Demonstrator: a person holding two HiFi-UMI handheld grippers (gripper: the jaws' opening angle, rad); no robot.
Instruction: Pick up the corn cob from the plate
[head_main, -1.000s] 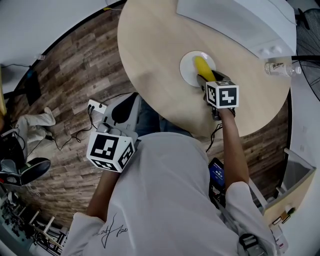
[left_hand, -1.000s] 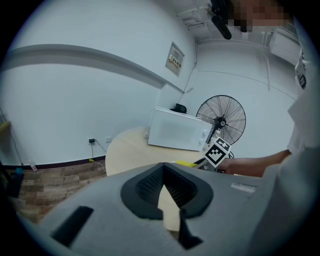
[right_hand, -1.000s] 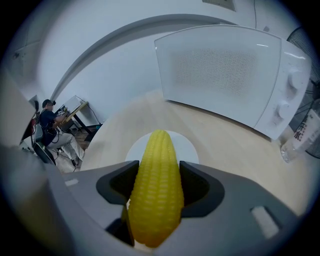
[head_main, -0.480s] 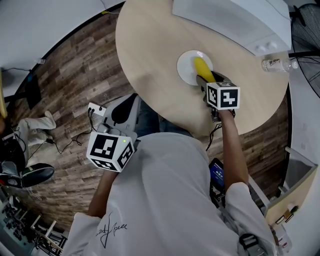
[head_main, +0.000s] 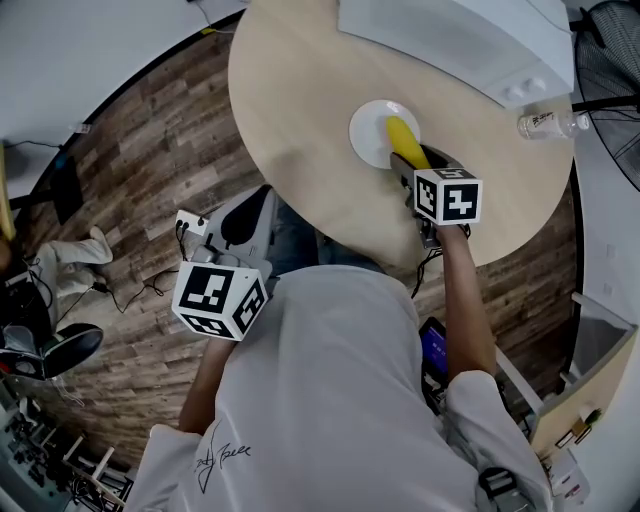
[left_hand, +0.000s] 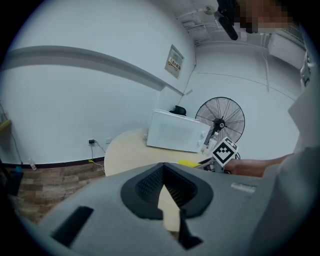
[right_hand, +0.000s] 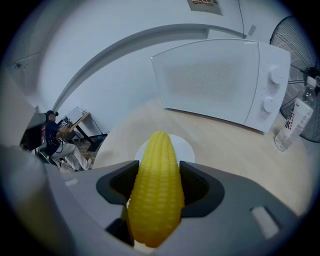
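Note:
The yellow corn cob (right_hand: 156, 190) fills the space between the jaws of my right gripper (right_hand: 157, 175), which is shut on its thick end. Its tip points out over the white plate (right_hand: 187, 147). From the head view the cob (head_main: 403, 140) lies across the plate (head_main: 368, 138) on the round table, with my right gripper (head_main: 415, 165) at the plate's near right rim. My left gripper (head_main: 240, 222) hangs low off the table by the person's left side, shut and holding nothing. Its own view shows the closed jaws (left_hand: 163, 187) and, far off, the cob (left_hand: 189, 163).
A white microwave (head_main: 470, 40) stands at the back of the round wooden table (head_main: 300, 110). A clear water bottle (head_main: 545, 123) lies at the table's right edge beside a fan (head_main: 610, 50). A power strip and cables (head_main: 190, 222) lie on the wood floor.
My right gripper, shut on the cob throughout, has drawn it slightly toward the person, off the plate's middle. My left gripper has stayed where it was.

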